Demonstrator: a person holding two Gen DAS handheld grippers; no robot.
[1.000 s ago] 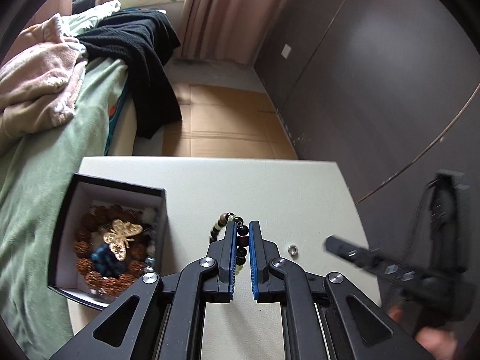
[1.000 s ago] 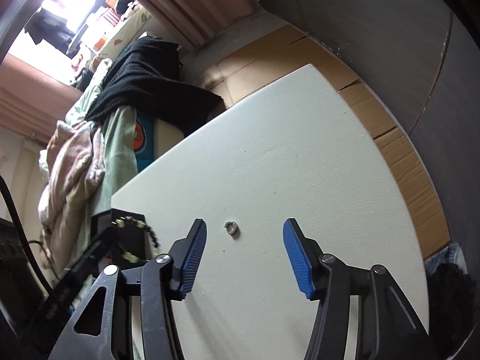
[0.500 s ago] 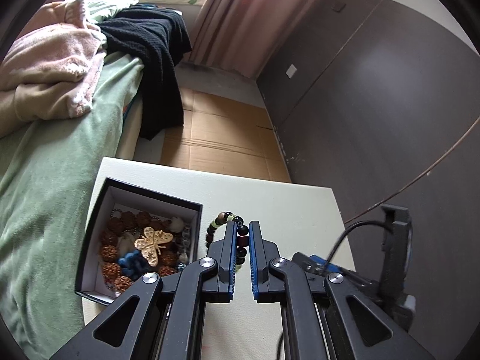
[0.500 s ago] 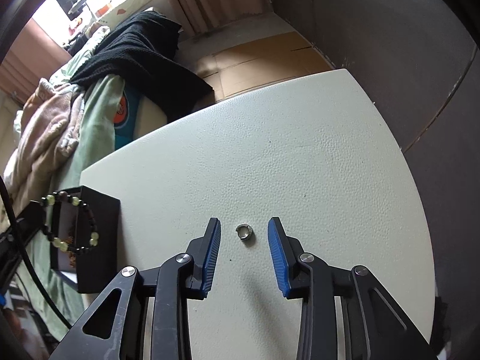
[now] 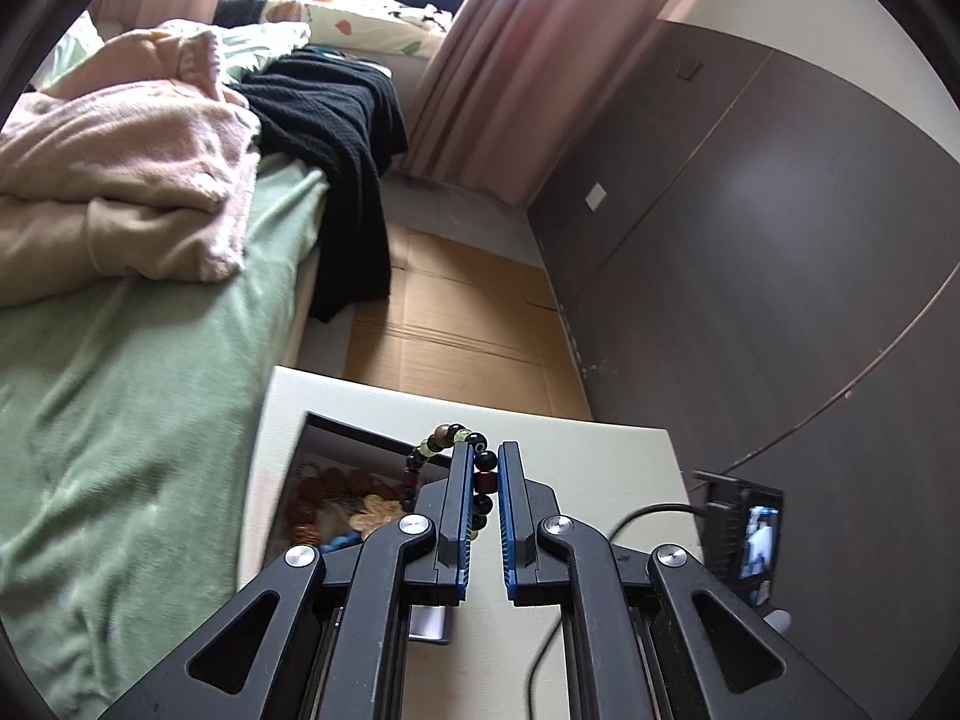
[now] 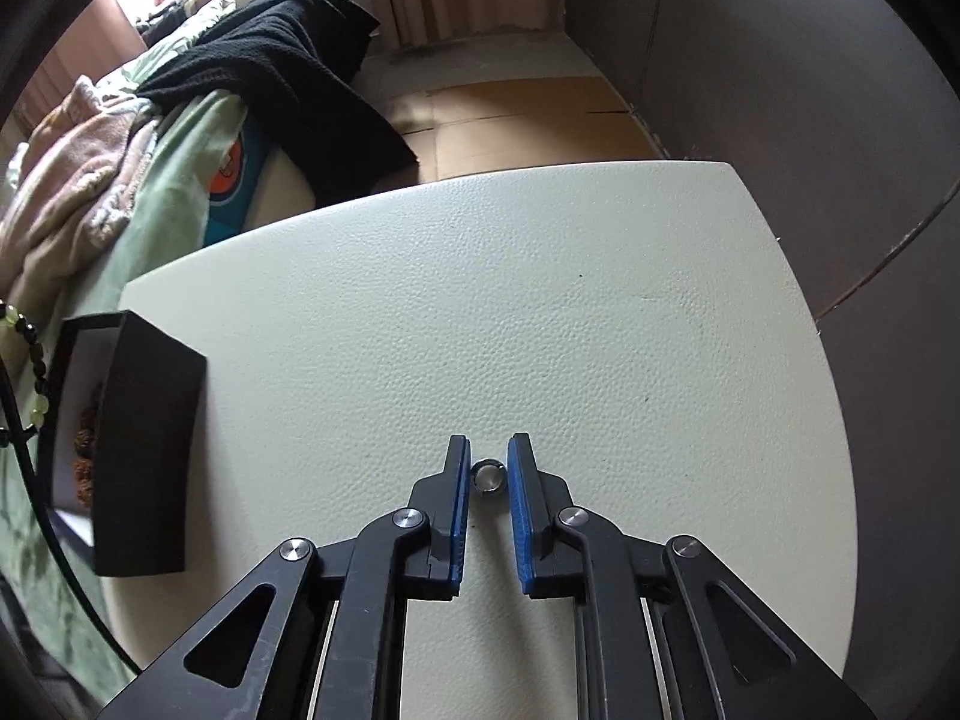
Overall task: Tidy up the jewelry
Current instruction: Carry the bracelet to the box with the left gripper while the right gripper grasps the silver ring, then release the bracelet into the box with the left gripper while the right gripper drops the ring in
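My left gripper [image 5: 482,456] is shut on a bead bracelet [image 5: 483,483] of dark and pale green beads, held above the black jewelry box [image 5: 336,483]. The box holds brown bead strands and a gold butterfly piece; it also shows in the right wrist view [image 6: 150,450]. The bracelet hangs at the left edge of that view [image 6: 33,360]. My right gripper [image 6: 489,462] is low on the white table [image 6: 540,312], its blue pads closed in on a small silver ring [image 6: 489,476] that lies between them.
A bed with green sheet [image 5: 120,372], pink blanket [image 5: 120,168] and black garment [image 5: 342,138] lies left of the table. Cardboard covers the floor [image 5: 456,324] beyond. A dark wall [image 5: 750,252] runs along the right. A cable and a small screen [image 5: 756,540] sit at right.
My left gripper carried the bracelet left and up over the box. My right gripper moved down to the ring and its jaws narrowed around it.
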